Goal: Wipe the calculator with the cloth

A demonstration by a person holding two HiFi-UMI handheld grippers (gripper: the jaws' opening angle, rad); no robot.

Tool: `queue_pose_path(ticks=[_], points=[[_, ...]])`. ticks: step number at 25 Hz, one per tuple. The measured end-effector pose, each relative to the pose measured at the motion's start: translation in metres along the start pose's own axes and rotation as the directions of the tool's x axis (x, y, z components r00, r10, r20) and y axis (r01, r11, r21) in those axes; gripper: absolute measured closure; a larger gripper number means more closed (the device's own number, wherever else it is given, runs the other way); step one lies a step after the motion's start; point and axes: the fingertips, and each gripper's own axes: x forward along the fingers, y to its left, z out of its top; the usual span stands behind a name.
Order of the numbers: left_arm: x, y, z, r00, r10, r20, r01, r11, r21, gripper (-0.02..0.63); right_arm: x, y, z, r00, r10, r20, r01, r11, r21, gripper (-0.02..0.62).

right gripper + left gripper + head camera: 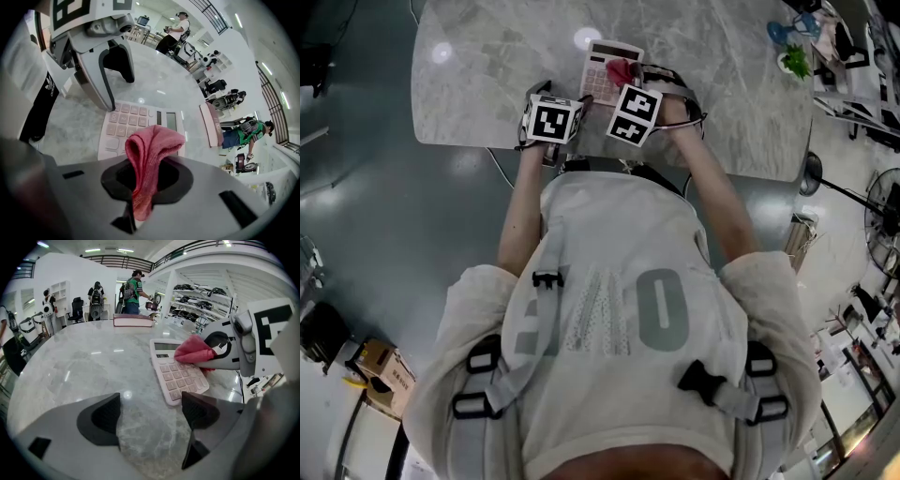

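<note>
A pale pink calculator (176, 373) (136, 124) (605, 70) lies flat on the grey marble table (84, 366). My right gripper (143, 180) is shut on a red cloth (150, 154) (194, 352) (620, 70), whose folded end hangs over the calculator's keys and display. In the left gripper view the cloth rests on the calculator's upper right part. My left gripper (152, 416) stands open just left of the calculator's near corner, with only bare marble between its fingers. In the head view both marker cubes sit near the table's front edge.
A flat dark-red book or case (133, 321) (212, 124) lies farther back on the table. Several people stand among shelves and equipment beyond the table's far edge. A cable (497, 169) hangs off the table's near edge.
</note>
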Motion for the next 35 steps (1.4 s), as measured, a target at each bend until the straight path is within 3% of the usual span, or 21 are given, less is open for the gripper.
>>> queue_pose_path(ticks=[16,35], points=[[0.000,0.001,-0.001,1.000,0.002,-0.002,-0.002,1.000,-0.004,0.209,-0.024,0.069,0.013,0.984,0.169,0.055,-0.169,0.986,-0.015,0.540],[0.003,-0.002,-0.001,1.000,-0.001,0.010,0.001,1.000,-0.008,0.209,-0.028,0.078,0.011,0.977,0.190,0.092,-0.188,0.982,-0.038,0.540]])
